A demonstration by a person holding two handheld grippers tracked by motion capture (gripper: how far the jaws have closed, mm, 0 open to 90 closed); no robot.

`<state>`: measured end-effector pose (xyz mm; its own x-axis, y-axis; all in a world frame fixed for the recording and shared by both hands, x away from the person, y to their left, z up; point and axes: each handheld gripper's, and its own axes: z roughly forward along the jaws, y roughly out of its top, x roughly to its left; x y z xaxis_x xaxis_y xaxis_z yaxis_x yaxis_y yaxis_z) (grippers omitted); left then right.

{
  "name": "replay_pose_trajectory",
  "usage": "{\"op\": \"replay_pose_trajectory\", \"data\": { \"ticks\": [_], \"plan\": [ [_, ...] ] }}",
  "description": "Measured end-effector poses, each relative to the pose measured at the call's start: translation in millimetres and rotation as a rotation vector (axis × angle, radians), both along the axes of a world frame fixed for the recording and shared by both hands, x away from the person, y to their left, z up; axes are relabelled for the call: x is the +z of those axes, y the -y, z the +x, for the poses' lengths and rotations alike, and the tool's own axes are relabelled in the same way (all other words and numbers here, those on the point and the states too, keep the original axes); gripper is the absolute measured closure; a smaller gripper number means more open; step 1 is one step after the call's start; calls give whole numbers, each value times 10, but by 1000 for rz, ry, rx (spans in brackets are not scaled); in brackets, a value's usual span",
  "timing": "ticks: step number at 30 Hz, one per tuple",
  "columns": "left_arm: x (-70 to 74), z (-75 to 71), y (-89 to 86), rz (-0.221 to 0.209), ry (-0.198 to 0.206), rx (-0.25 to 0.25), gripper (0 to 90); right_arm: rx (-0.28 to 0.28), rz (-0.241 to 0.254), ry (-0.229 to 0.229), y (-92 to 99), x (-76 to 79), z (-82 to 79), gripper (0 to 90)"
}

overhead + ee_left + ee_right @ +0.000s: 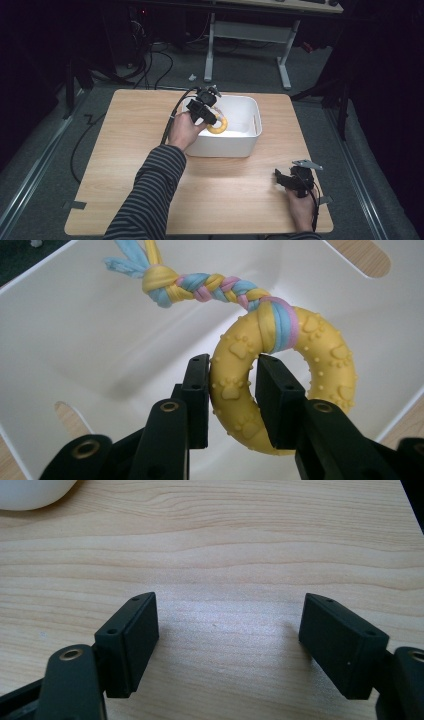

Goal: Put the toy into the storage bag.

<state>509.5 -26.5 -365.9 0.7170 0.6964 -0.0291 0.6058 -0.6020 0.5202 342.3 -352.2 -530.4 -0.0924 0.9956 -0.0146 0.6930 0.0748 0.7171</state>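
Left claw [232,390]: jaws closed on the yellow ring [285,385], one jaw inside the hole and the other against the outer edge, pads pressed to the rubber.
Yellow ring: a rubber ring with raised paw prints and small bumps, held off the floor of the bin; in the high view it sits at [218,125], just in front of the left claw [210,119].
Braided rope [210,287]: blue, pink and yellow strands looped around the top of the ring and knotted, running up and away toward the far wall of the bin, with loose ends past the knot.
White bin [247,107]: open-topped plastic box with slotted handles, standing on the middle of the tabletop toward its far edge; ring and rope are both inside its walls.
Left hand [184,131]: reaches over the near-left rim of the bin, striped sleeve behind it.
Right claw [227,642]: jaws spread wide with nothing between them, just above bare wood; in the high view it is at [282,179], near the front right corner, well apart from the bin.
Tabletop [135,165]: light wood.
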Motion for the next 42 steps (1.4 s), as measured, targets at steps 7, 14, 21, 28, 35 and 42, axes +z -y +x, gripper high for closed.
{"op": "replay_pose_trajectory", "data": {
  "ticks": [7, 14, 21, 28, 35, 42],
  "plan": [
    [-83, 13, 25, 18, -12, 0, 676, 0, 0, 0, 0, 0, 0, 239],
    [-124, -8, 28, 24, -38, -15, 676, 0, 0, 0, 0, 0, 0, 239],
    [-126, -54, 35, 32, -38, -28, 675, 0, 0, 0, 0, 0, 0, 239],
    [-121, -55, 34, 26, -47, -23, 671, 0, 0, 0, 0, 0, 0, 239],
    [-141, -56, 66, 36, -54, -34, 651, 0, 0, 0, 0, 0, 0, 239],
    [-52, -99, 14, 5, -31, -31, 551, 1, 0, 0, -1, 0, 0, 238]
  ]
}}
